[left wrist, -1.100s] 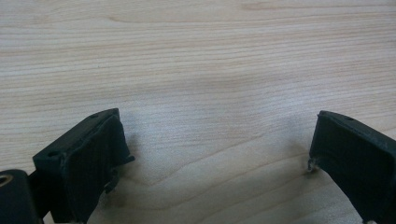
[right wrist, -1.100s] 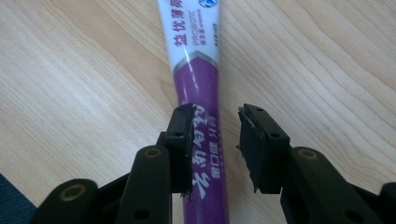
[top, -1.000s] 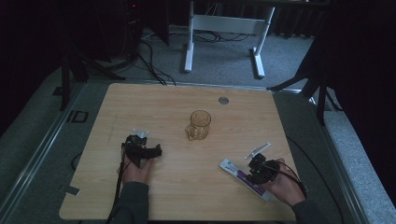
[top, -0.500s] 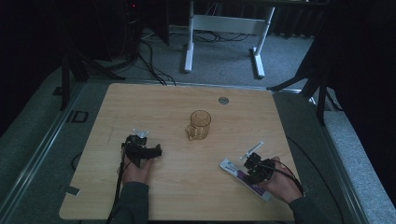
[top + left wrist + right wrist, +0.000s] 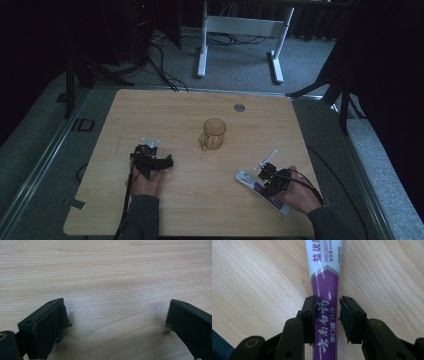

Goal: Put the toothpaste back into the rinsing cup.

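High view: light wooden bench (image 5: 175, 210). Left hand-held gripper (image 5: 150, 161) sits at about 8 o'clock from the amber glass mug (image 5: 213, 134) at bench centre, a hand behind it. Right hand-held gripper (image 5: 272, 181) sits at 4 o'clock from the mug, over the purple-and-white toothpaste tube (image 5: 250, 181) lying flat on the bench. Thin white toothbrush (image 5: 266, 160) lies just beside the tube, at its 12 o'clock. Small grey round disc (image 5: 239, 107) at 12 o'clock, near the far edge.

Left gripper view: black jaws stand wide, bare wood between them, nothing held.

Right gripper view: jaws narrow, straddling the tube (image 5: 325, 302) at its purple part. Left pad touches the tube's edge; the right pad seems a sliver off, so a firm clamp can't be told.
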{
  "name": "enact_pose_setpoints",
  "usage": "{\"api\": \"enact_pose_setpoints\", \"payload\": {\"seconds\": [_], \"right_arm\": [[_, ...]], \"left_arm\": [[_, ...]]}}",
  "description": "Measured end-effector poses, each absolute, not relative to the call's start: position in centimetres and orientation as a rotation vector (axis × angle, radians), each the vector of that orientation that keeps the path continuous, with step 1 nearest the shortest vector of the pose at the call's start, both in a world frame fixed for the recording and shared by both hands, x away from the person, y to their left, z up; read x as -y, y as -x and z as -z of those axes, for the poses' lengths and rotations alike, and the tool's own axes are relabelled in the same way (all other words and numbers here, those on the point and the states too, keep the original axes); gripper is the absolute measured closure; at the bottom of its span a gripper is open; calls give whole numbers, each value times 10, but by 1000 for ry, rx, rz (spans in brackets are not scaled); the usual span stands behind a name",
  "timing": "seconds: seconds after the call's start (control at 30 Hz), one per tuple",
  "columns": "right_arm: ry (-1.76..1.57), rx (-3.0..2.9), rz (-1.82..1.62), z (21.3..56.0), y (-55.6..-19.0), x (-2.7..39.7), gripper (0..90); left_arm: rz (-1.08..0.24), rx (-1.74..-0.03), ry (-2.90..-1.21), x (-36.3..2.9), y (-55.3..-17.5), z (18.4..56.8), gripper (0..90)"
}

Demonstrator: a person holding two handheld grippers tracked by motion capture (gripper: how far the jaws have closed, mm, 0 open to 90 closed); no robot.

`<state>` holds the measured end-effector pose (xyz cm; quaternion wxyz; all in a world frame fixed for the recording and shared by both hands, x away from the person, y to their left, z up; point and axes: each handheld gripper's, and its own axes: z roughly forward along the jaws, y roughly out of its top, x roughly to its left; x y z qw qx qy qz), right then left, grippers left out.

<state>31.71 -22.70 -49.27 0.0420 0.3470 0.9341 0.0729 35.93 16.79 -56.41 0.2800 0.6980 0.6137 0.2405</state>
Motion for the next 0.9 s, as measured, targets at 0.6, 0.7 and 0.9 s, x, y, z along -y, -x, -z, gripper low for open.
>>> {"api": "enact_pose_setpoints", "payload": {"seconds": [0.6,0.7,0.9], "right_arm": [[-1054,-2902,-144,499,-323,220,641],[-1057,-2907,-134,501,-325,219,635],[-1084,-2924,-132,505,-329,219,631]], "left_arm": [[-645,-1645,-1872,-168,-359,564,28],[-645,-1646,-1871,-168,-359,564,28],[-645,-1646,-1871,-168,-359,564,28]]}}
